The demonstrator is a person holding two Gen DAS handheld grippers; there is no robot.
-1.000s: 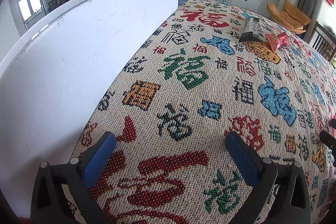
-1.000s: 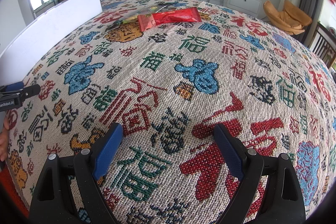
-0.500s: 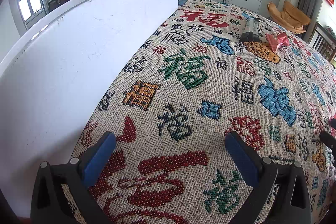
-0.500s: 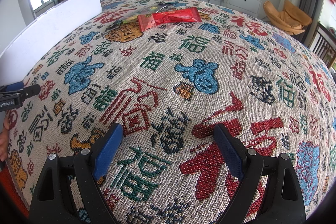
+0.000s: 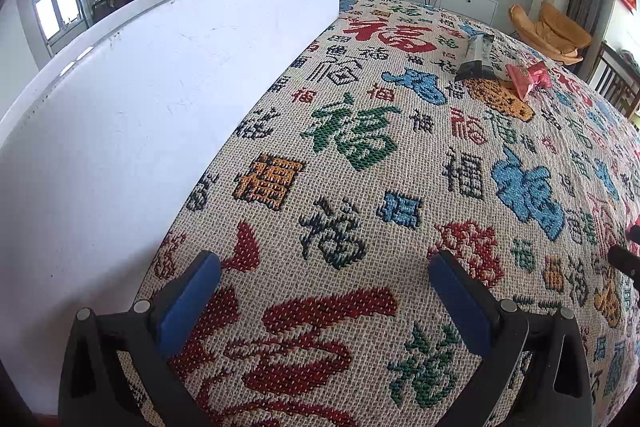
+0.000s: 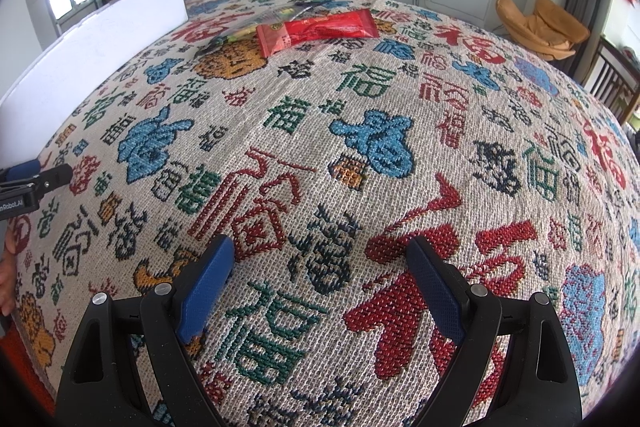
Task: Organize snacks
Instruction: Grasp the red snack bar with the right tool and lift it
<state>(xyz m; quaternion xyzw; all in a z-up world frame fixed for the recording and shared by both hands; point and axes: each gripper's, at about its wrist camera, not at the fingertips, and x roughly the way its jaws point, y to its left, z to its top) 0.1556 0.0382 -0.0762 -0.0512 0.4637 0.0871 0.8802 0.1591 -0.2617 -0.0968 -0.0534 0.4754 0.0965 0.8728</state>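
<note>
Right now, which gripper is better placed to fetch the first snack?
Probably the right gripper: open, and the red packet lies nearly straight ahead. The left gripper sees the packets off to its right.

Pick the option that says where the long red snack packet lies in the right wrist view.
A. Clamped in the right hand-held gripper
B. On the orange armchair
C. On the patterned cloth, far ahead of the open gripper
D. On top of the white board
C: the long red snack packet lies flat on the woven patterned tablecloth, well beyond the right hand-held gripper, whose blue pads stand apart with nothing between them.
</note>
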